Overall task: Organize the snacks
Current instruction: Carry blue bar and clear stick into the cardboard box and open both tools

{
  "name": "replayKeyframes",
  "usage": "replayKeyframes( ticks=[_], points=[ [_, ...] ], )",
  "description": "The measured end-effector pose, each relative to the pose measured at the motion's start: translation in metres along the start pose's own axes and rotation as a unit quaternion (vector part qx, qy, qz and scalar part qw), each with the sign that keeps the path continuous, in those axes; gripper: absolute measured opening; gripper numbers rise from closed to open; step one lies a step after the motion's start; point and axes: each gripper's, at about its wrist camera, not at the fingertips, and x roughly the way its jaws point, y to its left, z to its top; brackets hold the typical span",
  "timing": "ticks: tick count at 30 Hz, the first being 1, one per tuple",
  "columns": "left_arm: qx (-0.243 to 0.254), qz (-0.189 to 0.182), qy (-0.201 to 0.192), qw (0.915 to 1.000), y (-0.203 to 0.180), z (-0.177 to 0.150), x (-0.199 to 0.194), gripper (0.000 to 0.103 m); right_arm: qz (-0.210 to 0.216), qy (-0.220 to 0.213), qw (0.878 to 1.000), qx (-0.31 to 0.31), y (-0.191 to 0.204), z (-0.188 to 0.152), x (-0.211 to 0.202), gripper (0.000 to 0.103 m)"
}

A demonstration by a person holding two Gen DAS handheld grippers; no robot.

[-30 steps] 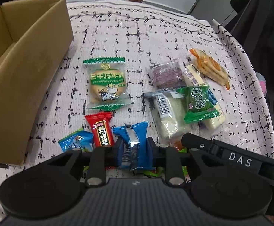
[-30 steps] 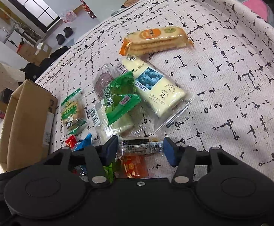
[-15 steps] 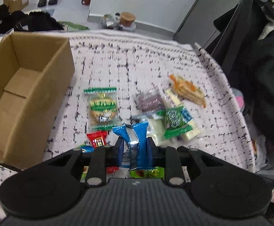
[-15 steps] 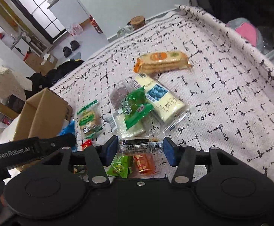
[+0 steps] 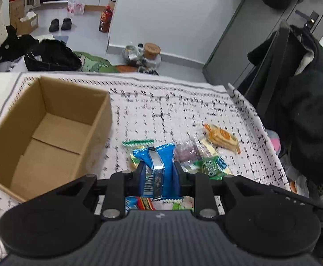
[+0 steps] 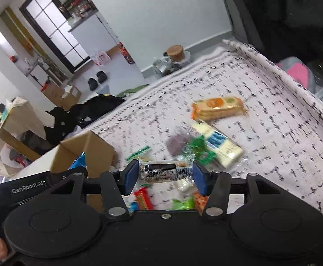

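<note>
the right gripper (image 6: 165,173) squeezes a small clear snack bar (image 6: 165,171) up in the air. below it, more snacks lie on the spotted cloth (image 6: 272,146), near a brown box (image 6: 94,153).

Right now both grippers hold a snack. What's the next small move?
Probably swing the left gripper leftward over the cardboard box and let go. Its fingers pinch the blue wrapper clear of the cloth, and the box beside it lies open and looks empty. The right gripper can follow with its clear-wrapped bar.

Both tools, with their snack packets, now higher above the tablecloth (image 5: 183,110).
</note>
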Motion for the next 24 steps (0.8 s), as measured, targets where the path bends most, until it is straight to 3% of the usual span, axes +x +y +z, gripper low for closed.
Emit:
replayKeyframes(
  ticks=[13,24],
  points=[
    [-0.050,0.015,-0.058,0.9970,0.049,0.015,-0.030,0.024,0.024,0.000,0.999,-0.035,0.061,-0.001,0.004,0.051],
    [-0.114,0.028,-0.071,0.9906,0.097,0.018,-0.038,0.024,0.043,0.020,0.997,-0.060,0.117,-0.011,0.029,0.051]
  ],
)
